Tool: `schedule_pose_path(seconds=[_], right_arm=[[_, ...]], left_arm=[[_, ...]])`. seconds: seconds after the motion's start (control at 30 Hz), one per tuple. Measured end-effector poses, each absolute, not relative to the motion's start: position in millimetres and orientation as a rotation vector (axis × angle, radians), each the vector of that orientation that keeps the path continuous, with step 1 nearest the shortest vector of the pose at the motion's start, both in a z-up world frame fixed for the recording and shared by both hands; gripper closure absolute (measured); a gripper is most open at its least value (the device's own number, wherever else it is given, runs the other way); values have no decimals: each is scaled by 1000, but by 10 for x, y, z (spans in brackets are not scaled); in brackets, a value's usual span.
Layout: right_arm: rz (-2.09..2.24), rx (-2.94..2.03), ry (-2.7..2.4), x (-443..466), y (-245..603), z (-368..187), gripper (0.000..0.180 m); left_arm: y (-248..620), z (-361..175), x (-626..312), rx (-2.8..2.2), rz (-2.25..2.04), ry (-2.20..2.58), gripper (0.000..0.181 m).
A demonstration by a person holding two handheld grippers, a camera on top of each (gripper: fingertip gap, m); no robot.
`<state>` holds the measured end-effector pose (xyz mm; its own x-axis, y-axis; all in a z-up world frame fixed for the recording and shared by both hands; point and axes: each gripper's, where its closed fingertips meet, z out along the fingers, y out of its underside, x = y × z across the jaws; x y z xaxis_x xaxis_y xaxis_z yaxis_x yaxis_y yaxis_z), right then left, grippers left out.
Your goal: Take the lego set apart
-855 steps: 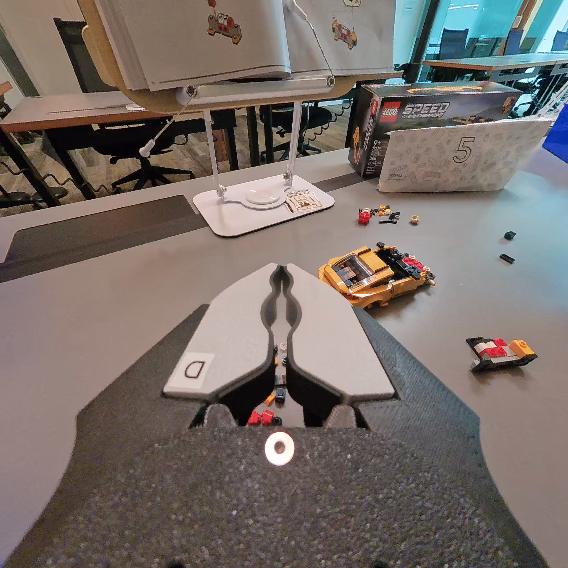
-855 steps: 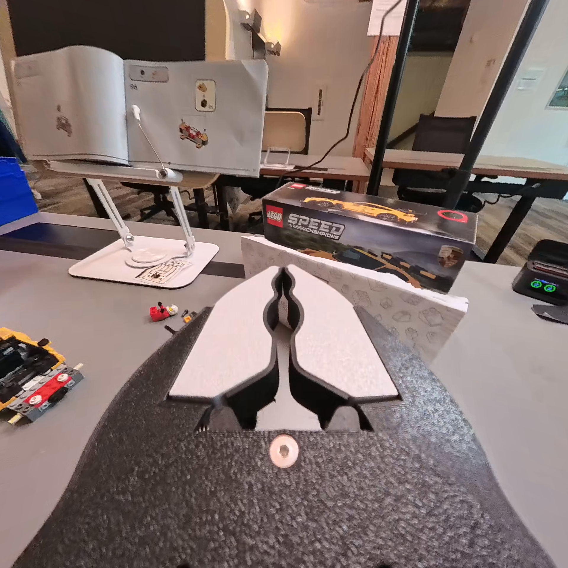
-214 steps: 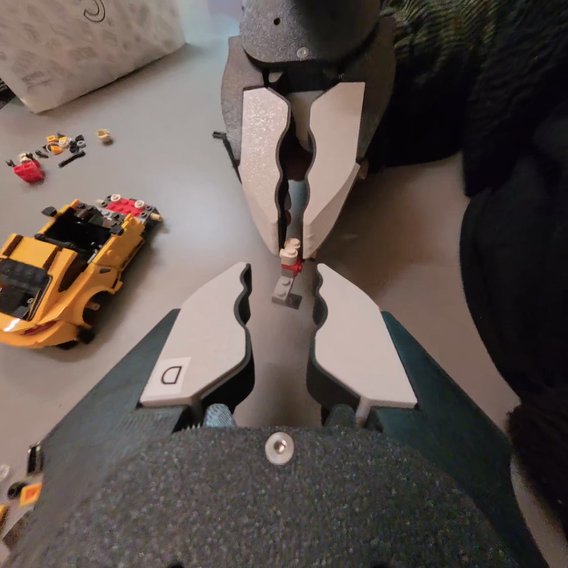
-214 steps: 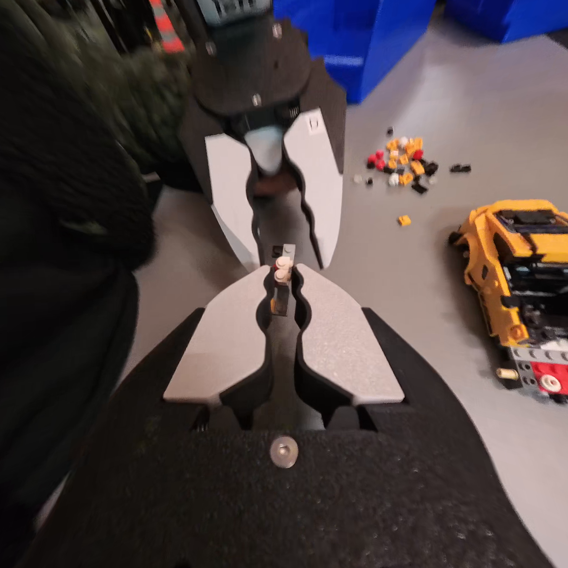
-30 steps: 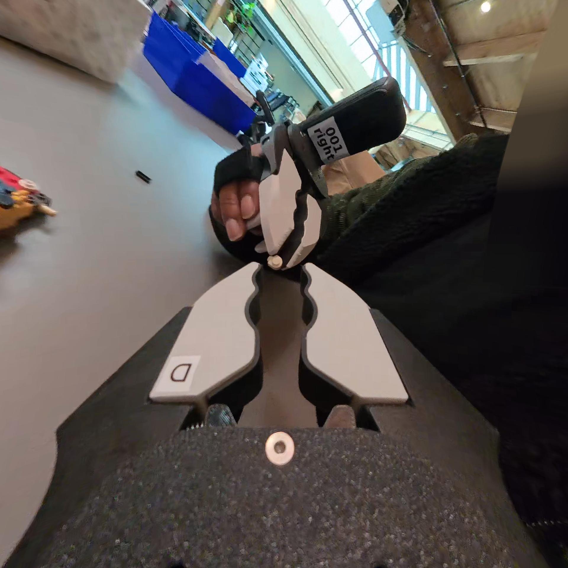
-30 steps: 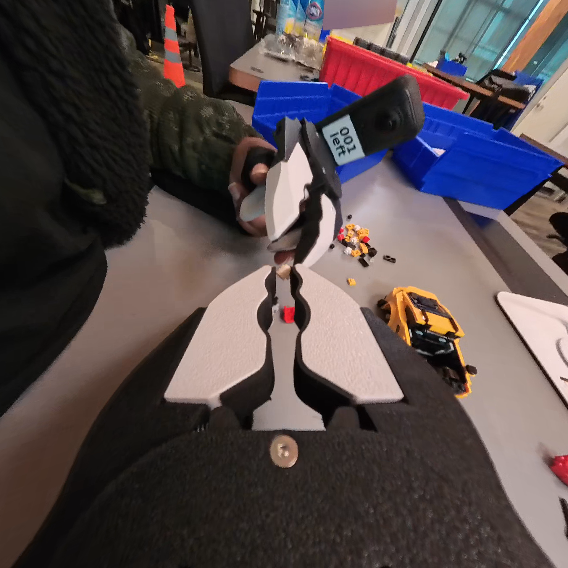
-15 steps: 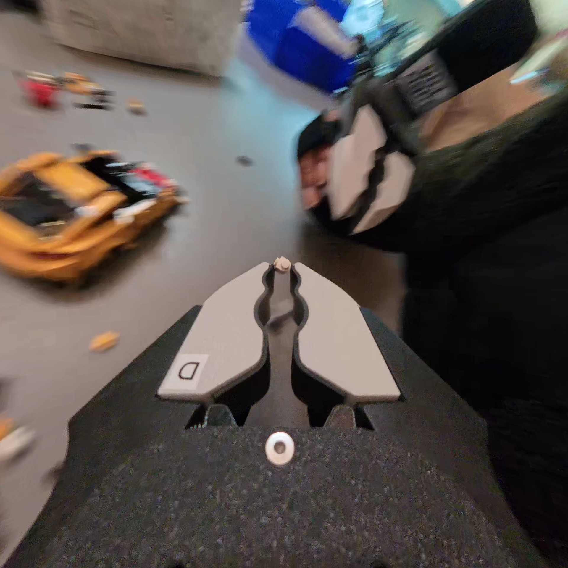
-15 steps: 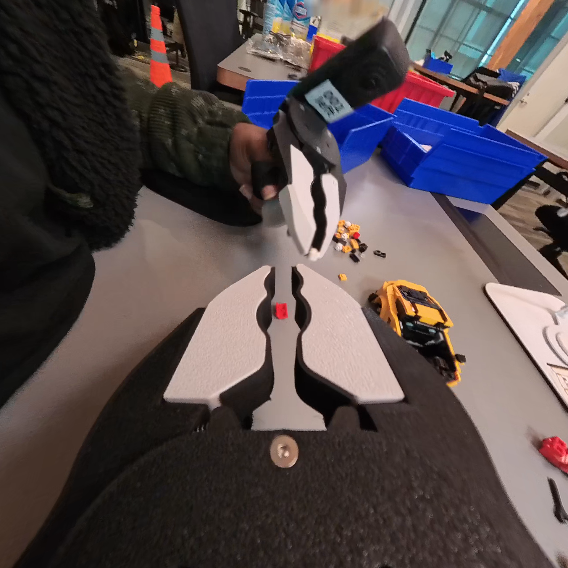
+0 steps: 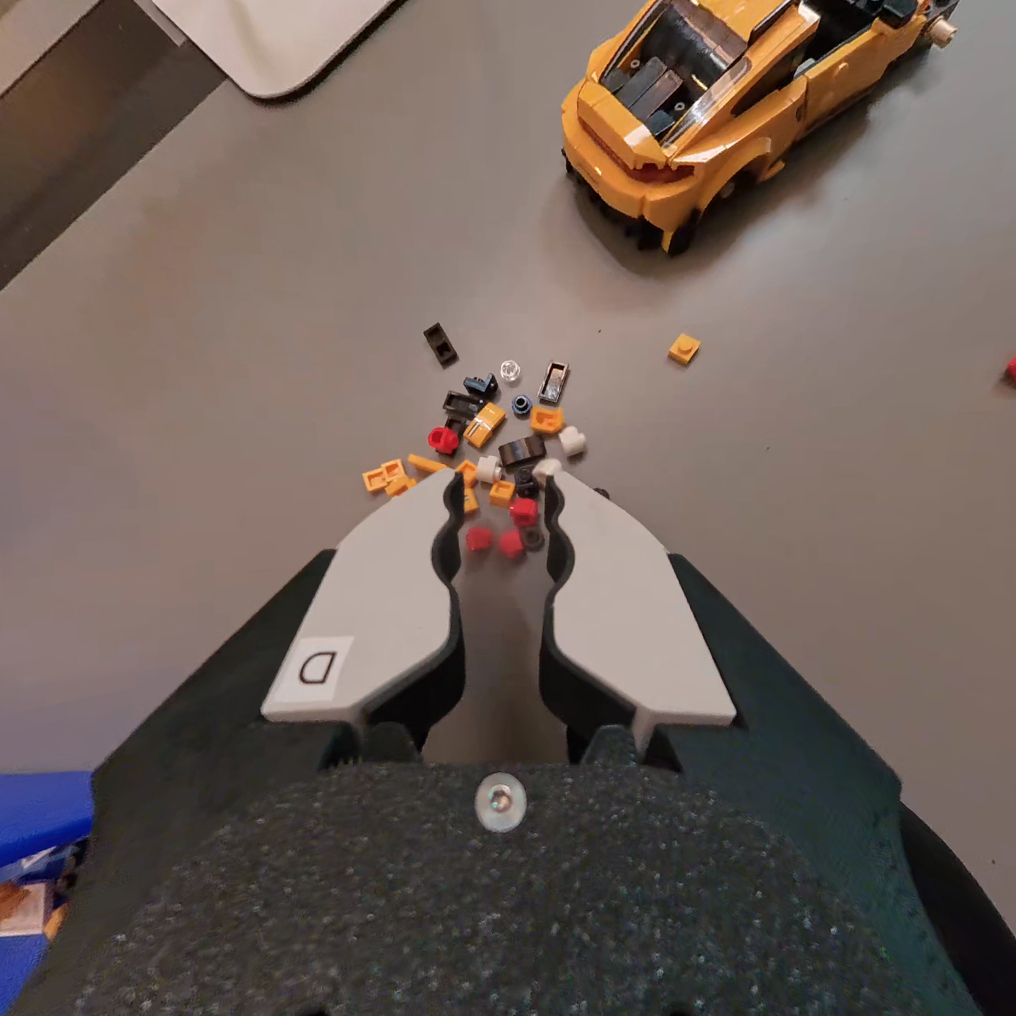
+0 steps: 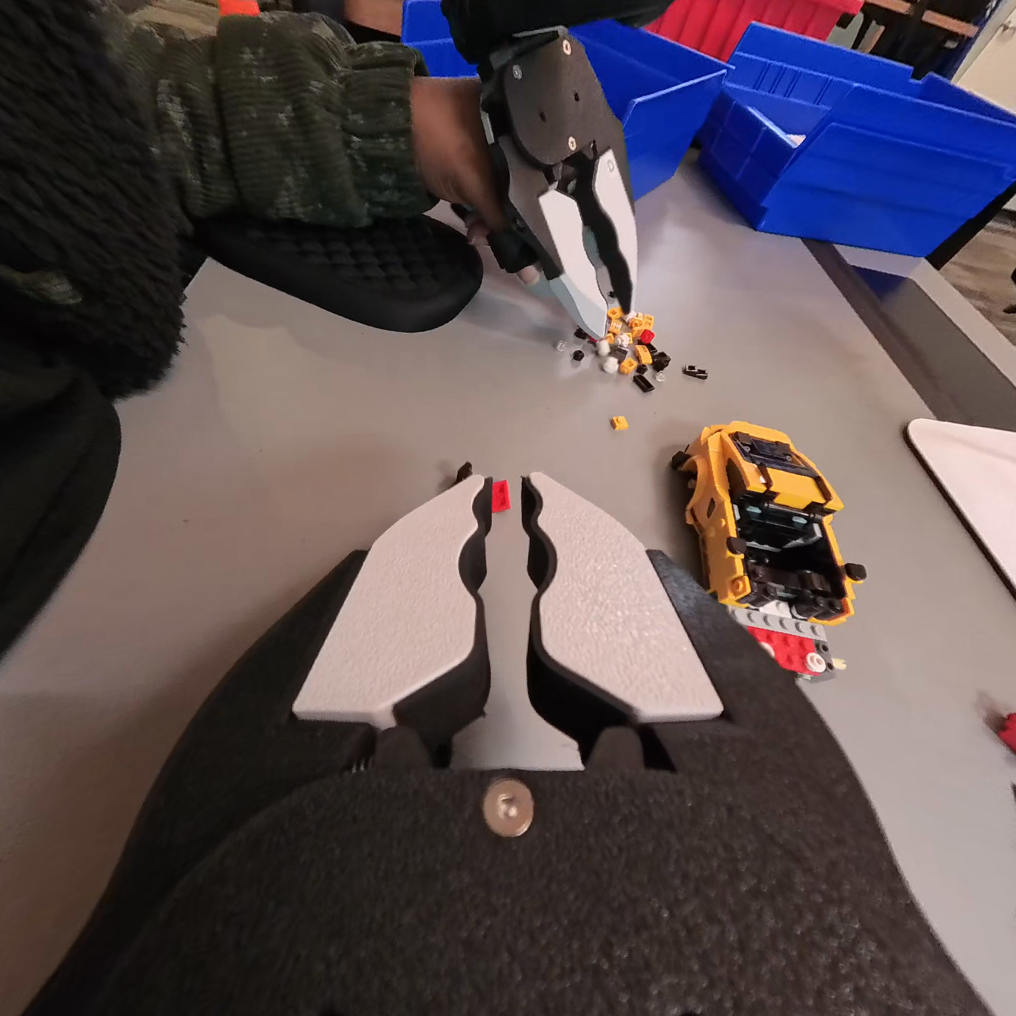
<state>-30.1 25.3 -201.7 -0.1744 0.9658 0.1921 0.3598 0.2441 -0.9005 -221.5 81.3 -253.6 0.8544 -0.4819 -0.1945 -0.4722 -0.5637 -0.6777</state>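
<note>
left hand-held gripper (image 9: 500, 484) — grey fingers, black textured body, silver screw | sleeve (image 10: 264, 121) — dark green knit

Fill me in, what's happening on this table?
A person is taking a lego set apart with two handheld grippers. The left gripper is open, tips low over a heap of small loose yellow, black, red and white bricks. The right gripper is open and empty above the grey table, with a small red plate lying just past its tips. The partly stripped yellow lego car sits untouched to one side.
</note>
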Motion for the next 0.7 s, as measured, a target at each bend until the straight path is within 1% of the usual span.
schedule_pose_path(seconds=[0.13,0.3,0.5,0.6,0.67,0.7], right_arm=[[919,-1265,-1703,-300,269,-2068,170],[897,-1300,-1730,-303,282,-2151,170],[888,-1329,-1745,-309,288,-2201,170],[887,-1333,-1751,-309,282,-2210,170],[888,-1336,-1752,-308,280,-2213,170],[888,-1339,-1752,-308,282,-2216,170]], left_arm=[[821,-2420,-2103,-2179,-77,699,153],[629,-2261,-1487,-2027,-418,861,159],[419,-2555,-922,-2009,-452,1208,157],[316,-2595,-699,-1984,-566,1297,155],[294,-2688,-661,-2014,-559,1342,154],[280,-2673,-619,-2000,-587,1341,161]])
